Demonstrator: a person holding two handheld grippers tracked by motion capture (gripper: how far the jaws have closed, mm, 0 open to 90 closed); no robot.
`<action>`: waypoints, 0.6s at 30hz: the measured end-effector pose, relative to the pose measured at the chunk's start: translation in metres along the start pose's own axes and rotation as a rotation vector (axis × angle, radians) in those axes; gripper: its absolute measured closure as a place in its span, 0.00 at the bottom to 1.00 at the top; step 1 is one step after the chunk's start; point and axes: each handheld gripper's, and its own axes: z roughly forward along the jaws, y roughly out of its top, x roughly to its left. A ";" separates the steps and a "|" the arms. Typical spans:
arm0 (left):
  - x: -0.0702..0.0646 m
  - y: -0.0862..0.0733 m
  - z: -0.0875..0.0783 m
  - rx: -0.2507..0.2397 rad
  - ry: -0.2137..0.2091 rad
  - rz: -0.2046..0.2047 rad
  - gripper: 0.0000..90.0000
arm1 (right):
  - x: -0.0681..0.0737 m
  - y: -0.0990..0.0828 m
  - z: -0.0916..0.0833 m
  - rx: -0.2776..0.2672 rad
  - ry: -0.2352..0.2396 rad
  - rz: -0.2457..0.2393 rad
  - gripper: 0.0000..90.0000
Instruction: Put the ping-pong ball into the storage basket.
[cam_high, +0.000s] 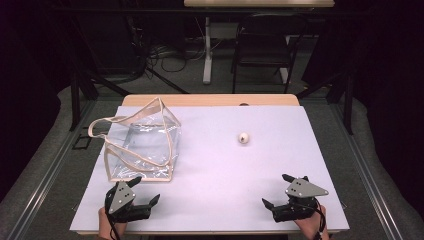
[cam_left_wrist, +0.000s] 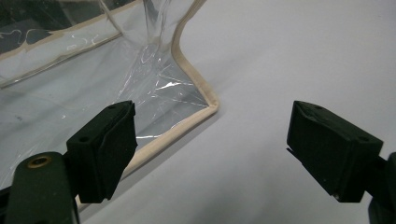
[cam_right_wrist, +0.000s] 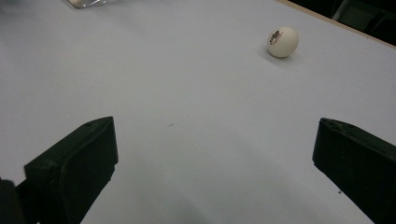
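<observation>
A: Left gripper (cam_high: 148, 189)?
B: Near-left corner of the table (cam_high: 215, 210), jaws spread wide, nothing between them. Held by a hand (cam_high: 106, 224) at the near edge.
A: Closest thing to it?
B: Clear plastic bag (cam_high: 145, 145) with beige trim, left half of the table, just beyond the jaws. In the left gripper view, bag (cam_left_wrist: 154, 88) corner sits right past the left jaw, not touching as far as can be told.
A: Bag upright?
B: Partly slumped, top open, beige handle (cam_high: 100, 127) flopped to the far left.
A: Right gripper (cam_high: 276, 190)?
B: Near-right corner, also spread wide, holding nothing. Bare table between the jaws in the right gripper view (cam_right_wrist: 215, 154).
A: Ball?
B: Small white ball (cam_high: 243, 137), right of centre, farther out, well apart from both grippers and from the bag. In the right gripper view, ball (cam_right_wrist: 282, 41) with a dark and red print on its side, resting on the table, beyond the jaws and off to the right.
A: Background?
B: Dark chair (cam_high: 262, 47) and cables (cam_high: 165, 55) on the floor past the far edge.
</observation>
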 end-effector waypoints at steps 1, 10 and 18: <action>0.000 0.000 0.000 0.001 0.000 0.001 0.18 | 0.000 0.000 0.000 0.001 0.001 0.000 0.00; 0.000 -0.002 0.001 0.010 -0.007 0.000 0.18 | 0.000 0.000 0.003 0.018 0.009 0.006 0.00; 0.002 -0.003 0.000 0.004 -0.009 -0.009 0.18 | 0.003 0.003 0.005 0.033 0.012 -0.003 0.00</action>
